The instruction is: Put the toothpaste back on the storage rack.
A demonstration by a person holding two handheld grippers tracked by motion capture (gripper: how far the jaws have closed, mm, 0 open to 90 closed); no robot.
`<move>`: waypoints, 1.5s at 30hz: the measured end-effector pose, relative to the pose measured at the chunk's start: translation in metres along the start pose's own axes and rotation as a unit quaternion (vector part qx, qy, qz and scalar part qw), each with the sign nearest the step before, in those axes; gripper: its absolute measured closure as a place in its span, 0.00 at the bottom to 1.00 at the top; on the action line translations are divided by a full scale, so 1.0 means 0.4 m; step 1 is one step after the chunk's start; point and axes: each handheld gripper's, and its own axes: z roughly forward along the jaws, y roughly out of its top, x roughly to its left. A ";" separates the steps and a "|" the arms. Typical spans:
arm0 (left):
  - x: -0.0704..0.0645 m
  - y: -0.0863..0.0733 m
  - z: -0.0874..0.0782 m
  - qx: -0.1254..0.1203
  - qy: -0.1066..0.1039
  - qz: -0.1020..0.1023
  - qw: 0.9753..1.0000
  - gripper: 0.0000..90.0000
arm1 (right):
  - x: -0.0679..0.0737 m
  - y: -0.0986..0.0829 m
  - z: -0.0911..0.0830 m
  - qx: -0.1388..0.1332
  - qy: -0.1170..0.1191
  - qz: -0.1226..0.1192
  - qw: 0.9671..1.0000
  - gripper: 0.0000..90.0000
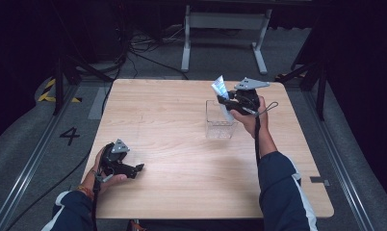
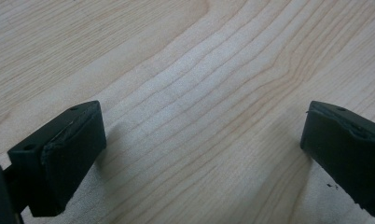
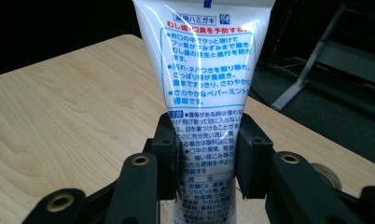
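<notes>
High view: the right gripper (image 1: 228, 102) is holding a tube (image 1: 219, 88) above a clear box (image 1: 218, 120) near the surface's (image 1: 172, 144) far edge; the left gripper (image 1: 134, 169) is idling beside open wood.

Left gripper view: its 2 jaws are standing spread over bare surface (image 2: 199, 93).

Right gripper view: jaws are pinching the tube (image 3: 204, 65) upright.

The white toothpaste tube (image 3: 206, 88) is showing blue Japanese print, with a red line reading むし歯・口臭を予防する and a boxed ハミガキ above it. The floor is bearing a black number 4 (image 1: 69, 135).
</notes>
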 end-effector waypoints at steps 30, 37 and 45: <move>0.000 0.000 0.000 0.001 0.000 0.001 1.000 0.01 | -0.026 -0.089 -0.003 -0.018 0.006 0.016 1.000 0.72; 0.000 0.000 0.000 0.001 0.000 0.001 1.000 0.01 | -0.019 -0.109 -0.009 -0.010 0.014 0.012 1.000 0.71; 0.000 0.000 0.000 0.001 0.000 0.001 1.000 0.01 | -0.016 -0.125 -0.010 0.000 0.015 0.007 1.000 0.71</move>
